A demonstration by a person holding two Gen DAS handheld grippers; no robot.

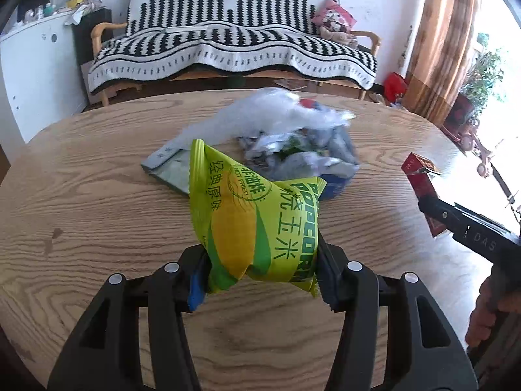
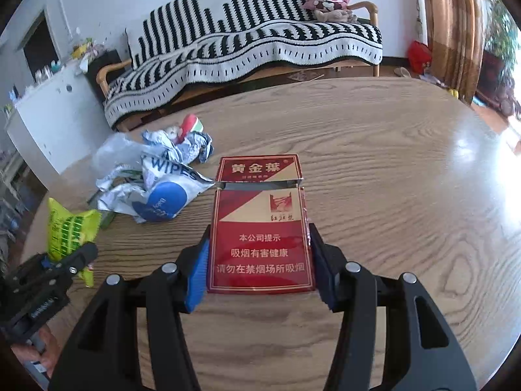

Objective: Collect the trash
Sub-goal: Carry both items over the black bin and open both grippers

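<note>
Though popcorn bag (image 1: 260,228) hides L pads, left gripper (image 1: 260,260) clamps it; right gripper (image 2: 259,257) clamps cig pack (image 2: 260,228).

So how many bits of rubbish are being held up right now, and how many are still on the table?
2 held: the popcorn bag in the left jaws, the cigarette pack in the right. The crumpled pile on the table holds several wrappers; overlaps hide the exact count.

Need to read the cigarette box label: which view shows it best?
Right wrist view: the cigarette box faces the camera, held in the right gripper, its print legible. The left wrist view shows it only edge-on at the frame's right side.
</note>
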